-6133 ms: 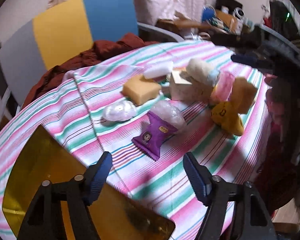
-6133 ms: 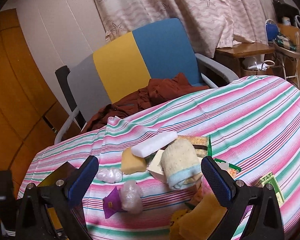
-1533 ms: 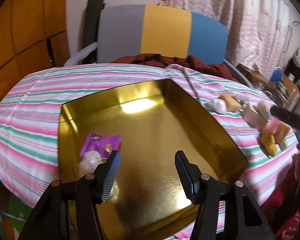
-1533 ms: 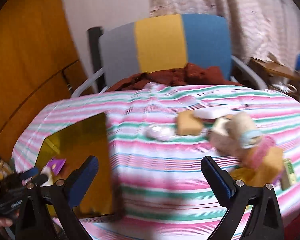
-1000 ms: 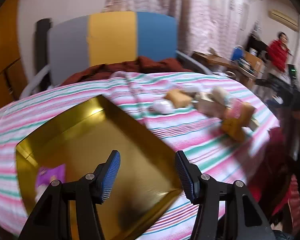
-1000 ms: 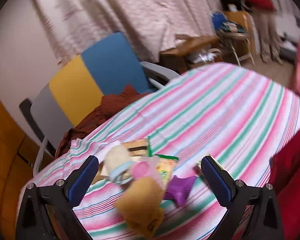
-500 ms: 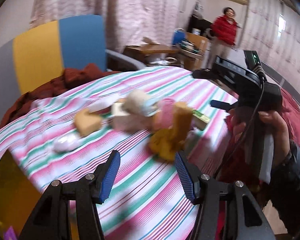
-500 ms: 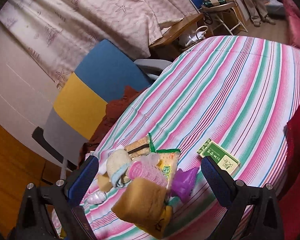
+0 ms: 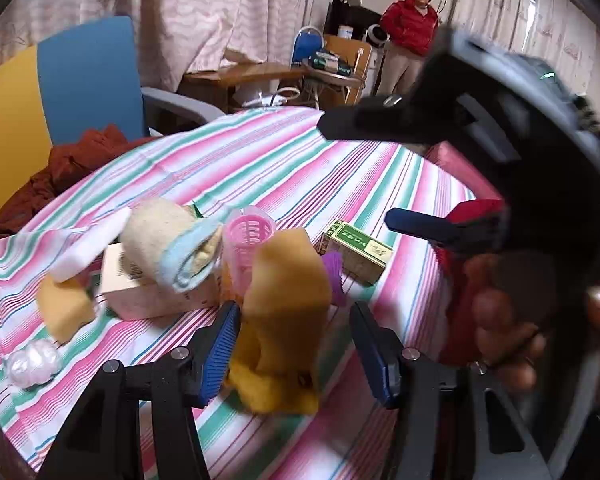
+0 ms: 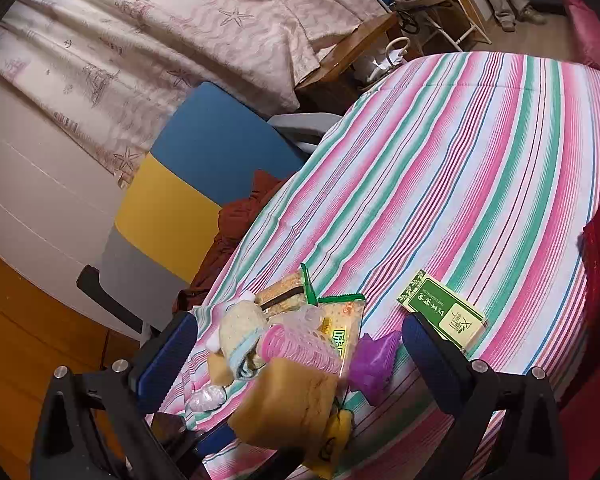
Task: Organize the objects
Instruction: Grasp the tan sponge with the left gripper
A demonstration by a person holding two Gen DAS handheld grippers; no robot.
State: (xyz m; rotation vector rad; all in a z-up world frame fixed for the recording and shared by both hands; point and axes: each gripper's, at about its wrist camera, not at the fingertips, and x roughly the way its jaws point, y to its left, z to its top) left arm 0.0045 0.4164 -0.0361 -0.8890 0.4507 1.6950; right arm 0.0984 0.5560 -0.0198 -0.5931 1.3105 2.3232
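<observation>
A pile of small items lies on the striped tablecloth. At its front a tan sponge leans on a yellow packet, and my left gripper stands open with both between its blue fingers. Behind them are a pink roller, a rolled towel, a cream box, a purple piece and a green box. My right gripper hangs open above the same pile, over the sponge and roller.
A second sponge and a white crumpled bag lie left of the pile. A chair with red cloth stands behind the table. A hand holds the right gripper's body close on the right. A person in red stands far back.
My left gripper has swung from the gold tray over to the pile and closed in until the tan sponge sits between its fingers. The right gripper tilted down toward the pile.
</observation>
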